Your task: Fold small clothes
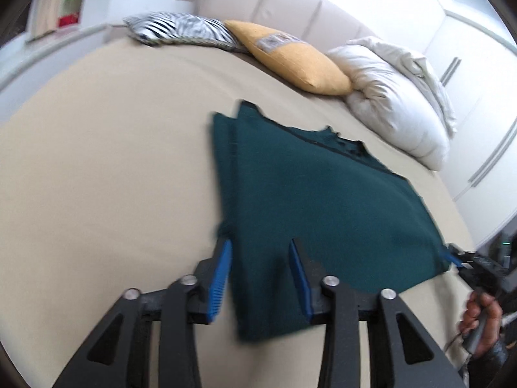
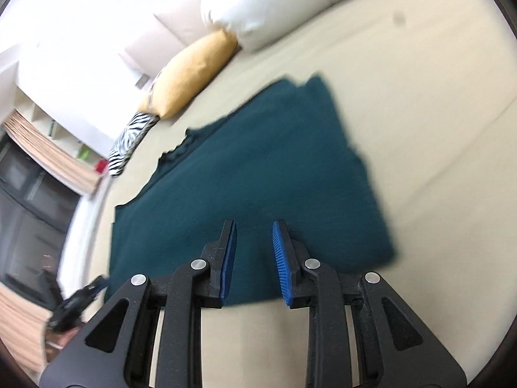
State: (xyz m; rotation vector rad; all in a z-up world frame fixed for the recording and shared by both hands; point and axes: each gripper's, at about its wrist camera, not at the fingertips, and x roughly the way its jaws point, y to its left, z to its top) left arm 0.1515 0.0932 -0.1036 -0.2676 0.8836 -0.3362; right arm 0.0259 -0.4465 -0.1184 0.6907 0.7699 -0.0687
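Observation:
A dark teal garment [image 1: 316, 200] lies flat on the beige bed, with one side folded over. My left gripper [image 1: 261, 245] is open above its near left corner, with the cloth's edge between the blue pads. My right gripper [image 2: 253, 226] is open over the garment's [image 2: 245, 174] near edge, with nothing in it. In the left wrist view the right gripper [image 1: 452, 258] shows at the garment's far right corner. In the right wrist view the left gripper [image 2: 93, 287] shows at the lower left, blurred.
A zebra-striped cushion [image 1: 181, 29], a yellow cushion [image 1: 297, 58] and a white pillow [image 1: 397, 103] line the head of the bed [image 1: 97, 161]. A padded headboard [image 1: 290, 3] stands behind them. White wardrobe doors [image 1: 484, 97] are to the right.

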